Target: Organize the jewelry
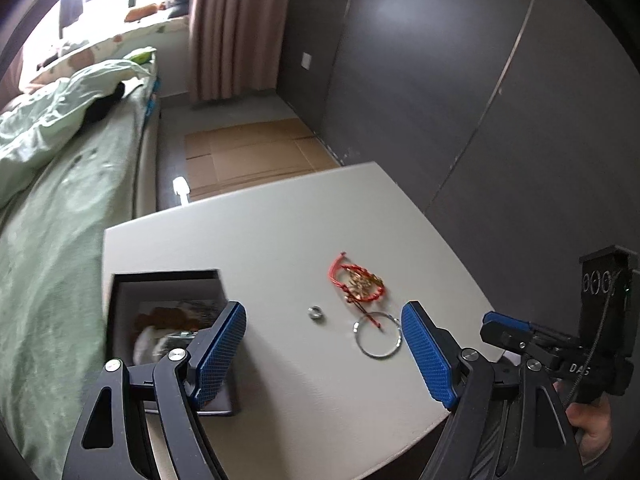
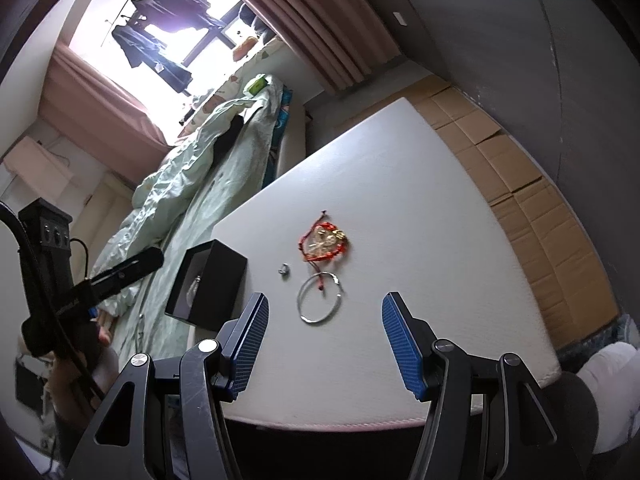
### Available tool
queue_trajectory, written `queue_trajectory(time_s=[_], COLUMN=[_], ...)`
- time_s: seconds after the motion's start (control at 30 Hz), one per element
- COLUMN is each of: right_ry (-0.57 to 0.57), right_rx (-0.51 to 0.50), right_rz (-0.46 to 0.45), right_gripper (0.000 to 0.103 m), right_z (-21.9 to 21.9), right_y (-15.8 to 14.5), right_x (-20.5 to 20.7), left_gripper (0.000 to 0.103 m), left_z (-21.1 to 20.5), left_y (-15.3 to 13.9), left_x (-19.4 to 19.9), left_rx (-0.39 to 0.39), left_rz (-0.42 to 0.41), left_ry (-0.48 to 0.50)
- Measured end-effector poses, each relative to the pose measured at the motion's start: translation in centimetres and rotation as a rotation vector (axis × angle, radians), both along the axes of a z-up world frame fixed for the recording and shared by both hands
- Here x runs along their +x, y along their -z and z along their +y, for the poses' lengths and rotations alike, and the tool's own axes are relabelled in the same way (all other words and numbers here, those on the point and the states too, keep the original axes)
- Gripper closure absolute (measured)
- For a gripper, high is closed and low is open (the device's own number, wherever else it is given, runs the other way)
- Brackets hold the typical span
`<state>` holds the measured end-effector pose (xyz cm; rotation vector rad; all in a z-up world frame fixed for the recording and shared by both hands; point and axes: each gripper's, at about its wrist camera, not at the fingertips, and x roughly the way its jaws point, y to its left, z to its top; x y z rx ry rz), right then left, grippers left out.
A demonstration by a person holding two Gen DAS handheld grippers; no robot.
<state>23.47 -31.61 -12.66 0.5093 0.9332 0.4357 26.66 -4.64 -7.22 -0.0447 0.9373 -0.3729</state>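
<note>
On the white table (image 1: 280, 224) lie a red cord bracelet with gold charms (image 1: 360, 282), a small silver ring (image 1: 315, 313) and a thin silver bangle (image 1: 376, 334). An open black jewelry box (image 1: 168, 328) with something pale inside stands at the table's left edge. My left gripper (image 1: 324, 308) hovers open and empty above the ring, its left finger in front of the box. My right gripper (image 2: 326, 298) is open and empty too, with the bangle (image 2: 320, 298) framed between its fingers from above. Beyond it lie the ring (image 2: 284, 269), the bracelet (image 2: 324, 242) and the box (image 2: 208, 284).
A bed with a green duvet (image 1: 60, 200) runs along the table's left side. Flattened cardboard (image 1: 248, 152) covers the floor beyond the table, beside a dark grey wardrobe wall (image 1: 480, 100). In the right wrist view, a hand (image 2: 72, 364) holds the left gripper's handle over the bed.
</note>
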Motion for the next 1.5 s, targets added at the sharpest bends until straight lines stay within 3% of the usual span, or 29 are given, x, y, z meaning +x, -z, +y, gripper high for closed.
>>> queue_trajectory(time_s=[0.17, 0.27, 0.53, 0.63, 0.83, 1.0, 1.17, 1.5], right_ry=[-0.001, -0.003, -0.003, -0.005, -0.018, -0.029, -0.046, -0.089], right_rx=[-0.018, -0.027, -0.045, -0.045, -0.059, -0.071, -0.076, -0.132], right_rz=[0.010, 0.013, 0.029, 0.035, 0.043, 0.048, 0.047, 0.055], right_gripper=[0.043, 0.043, 0.043, 0.043, 0.043, 0.043, 0.043, 0.043], right_z=[-0.5, -0.8, -1.6, -1.7, -1.3, -0.5, 0.0, 2.0], right_y=[0.6, 0.8, 2.0, 2.3, 2.6, 2.9, 2.9, 3.4], right_x=[-0.1, 0.0, 0.3, 0.3, 0.8, 1.1, 1.2, 1.3], left_gripper=[0.047, 0.053, 0.059, 0.068, 0.070, 0.071, 0.090, 0.090], left_z=[-1.6, -2.1, -3.6, -4.0, -3.9, -3.9, -3.3, -1.9], left_y=[2.4, 3.8, 6.6, 7.8, 9.7, 9.6, 9.7, 7.7], left_x=[1.5, 2.2, 3.9, 4.5, 5.2, 5.0, 4.9, 4.3], left_rx=[0.040, 0.056, 0.122, 0.152, 0.178, 0.176, 0.172, 0.112], left_rz=[0.059, 0.088, 0.122, 0.137, 0.168, 0.149, 0.139, 0.122], left_ry=[0.015, 0.009, 0.012, 0.012, -0.004, -0.009, -0.037, -0.038])
